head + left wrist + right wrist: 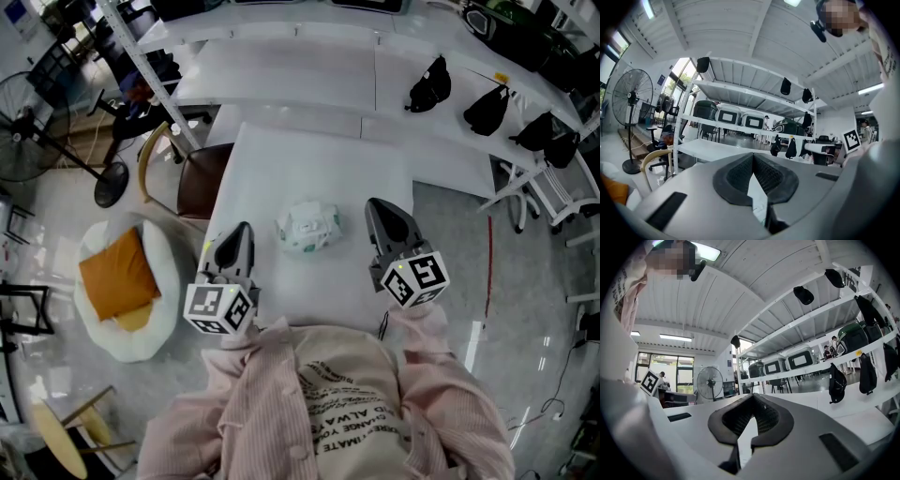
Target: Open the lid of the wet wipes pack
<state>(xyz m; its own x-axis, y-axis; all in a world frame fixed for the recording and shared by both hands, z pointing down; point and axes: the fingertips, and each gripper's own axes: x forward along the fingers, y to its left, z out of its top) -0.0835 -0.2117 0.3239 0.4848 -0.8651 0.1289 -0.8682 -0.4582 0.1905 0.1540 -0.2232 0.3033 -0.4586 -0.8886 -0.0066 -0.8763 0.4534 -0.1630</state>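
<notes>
White with green print, the pack of wet wipes lies on the white table, roughly midway between the two grippers and apart from both. The left gripper hovers just to the pack's left with its jaws pressed together at the tips and nothing between them. The right gripper hangs a little further off on the other side, jaws likewise closed on nothing. Both point roughly level, out over the table rather than down at the pack.

From above, the pack is small and washed out. I can make out a pale patch on its top that may be the lid, but not whether that lid lies flat or stands up.

The trouble I would expect comes from the pack itself. It looks soft, light and loose on a smooth top, so a push on the lid from one side would likely slide or spin it unless the other gripper steadies it. A thin flap gives blunt tips little to catch: they could slip off the edge or nip the crinkly wrapper instead. Pulling up too hard might lift the whole pack.
</notes>
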